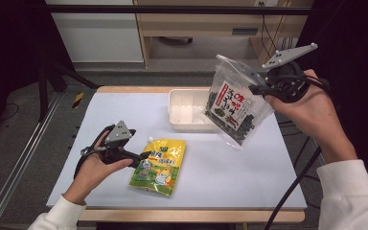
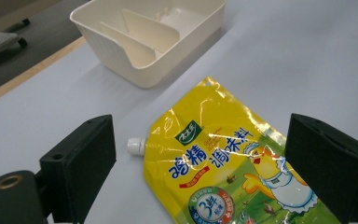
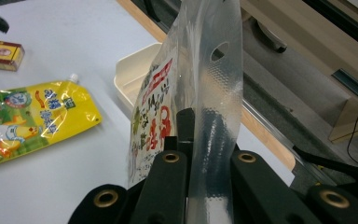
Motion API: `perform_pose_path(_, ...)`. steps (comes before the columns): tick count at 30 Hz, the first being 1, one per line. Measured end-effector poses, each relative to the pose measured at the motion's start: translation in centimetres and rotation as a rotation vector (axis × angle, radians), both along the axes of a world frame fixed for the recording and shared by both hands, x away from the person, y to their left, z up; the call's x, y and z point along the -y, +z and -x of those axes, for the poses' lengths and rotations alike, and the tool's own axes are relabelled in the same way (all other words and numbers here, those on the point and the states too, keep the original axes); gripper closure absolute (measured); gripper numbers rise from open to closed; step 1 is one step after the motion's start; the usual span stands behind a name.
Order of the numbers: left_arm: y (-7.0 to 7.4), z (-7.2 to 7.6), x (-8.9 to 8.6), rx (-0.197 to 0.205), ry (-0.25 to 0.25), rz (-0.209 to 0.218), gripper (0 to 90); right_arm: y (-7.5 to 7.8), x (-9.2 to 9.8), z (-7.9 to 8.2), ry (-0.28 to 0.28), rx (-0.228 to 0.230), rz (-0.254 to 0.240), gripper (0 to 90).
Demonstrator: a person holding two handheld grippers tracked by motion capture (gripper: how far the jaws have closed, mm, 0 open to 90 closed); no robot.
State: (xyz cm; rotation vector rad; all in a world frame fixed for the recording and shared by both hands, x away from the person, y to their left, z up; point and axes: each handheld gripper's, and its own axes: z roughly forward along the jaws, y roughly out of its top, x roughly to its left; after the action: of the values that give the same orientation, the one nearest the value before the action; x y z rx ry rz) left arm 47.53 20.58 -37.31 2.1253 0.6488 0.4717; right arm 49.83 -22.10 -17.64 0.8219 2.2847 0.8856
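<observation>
Above the cream tray (image 1: 188,125), right hand-held gripper (image 1: 261,81) clamps the seaweed bag (image 1: 234,108); lower squarely. Left hand-held gripper (image 1: 141,155) gapes around the yellow pouch (image 1: 160,166).

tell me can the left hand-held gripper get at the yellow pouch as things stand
Probably yes. The left hand-held gripper is open, its jaws standing either side of the yellow pouch, which lies flat on the table with nothing on top of it.

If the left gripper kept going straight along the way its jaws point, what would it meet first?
Most likely the yellow spout pouch, lying flat between the open jaws of the left gripper; the cream tray sits farther along, though depth is uncertain.
</observation>
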Motion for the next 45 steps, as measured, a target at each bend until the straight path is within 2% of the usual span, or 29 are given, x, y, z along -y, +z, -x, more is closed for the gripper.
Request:
perform_pose_path(4, -1.8, 0.2, -0.6, -0.009, 0.003, 0.010, 8.6, 0.3, 0.0, -1.4, -0.012, 0.007, -0.018, 87.7)
perform_pose_path(7, -2.5, 0.2, -0.8, 0.007, 0.006, -0.025, 8.4, 0.3, -0.2, -2.3, -0.026, 0.006, -0.019, 87.8)
perform_pose_path(8, -2.5, 0.2, -1.0, 0.010, 0.007, -0.023, 8.4, 0.2, -0.3, -2.7, -0.031, 0.006, -0.019, 88.1)
perform_pose_path(12, -2.2, -0.4, -2.4, 0.002, 0.029, 0.017, 8.4, 0.0, -0.7, -4.3, -0.037, -0.013, -0.037, 88.3)
perform_pose_path(17, -1.5, -1.0, -4.9, 0.002, 0.064, 0.077, 9.0, 0.0, -1.6, -6.1, -0.040, -0.028, -0.011, 88.5)
perform_pose_path(21, -1.1, -1.4, -6.6, 0.003, 0.093, 0.108, 9.1, 0.2, -2.5, -7.4, -0.041, -0.021, -0.001, 88.6)
perform_pose_path(23, -1.0, -1.6, -7.1, 0.004, 0.113, 0.113, 9.2, 0.2, -2.7, -8.0, -0.040, -0.012, -0.002, 88.5)
perform_pose_path(26, -0.8, -1.5, -7.5, 0.012, 0.114, 0.105, 9.3, 0.1, -2.6, -8.5, -0.050, -0.006, -0.014, 88.6)
perform_pose_path(29, -0.4, -1.4, -7.7, 0.025, 0.115, 0.098, 9.3, -0.3, -2.1, -8.8, -0.070, -0.002, -0.037, 88.7)
perform_pose_path(36, 0.3, -1.6, -9.3, 0.046, 0.154, 0.099, 9.4, -0.7, -0.4, -9.9, -0.121, -0.001, -0.074, 88.8)
perform_pose_path(40, 0.3, -1.9, -9.9, 0.040, 0.167, 0.111, 9.4, -1.0, 0.0, -10.7, -0.138, 0.001, -0.103, 88.8)
perform_pose_path(45, 0.0, -2.1, -10.3, 0.029, 0.173, 0.116, 9.4, -1.5, -0.7, -11.4, -0.140, -0.006, -0.084, 88.8)
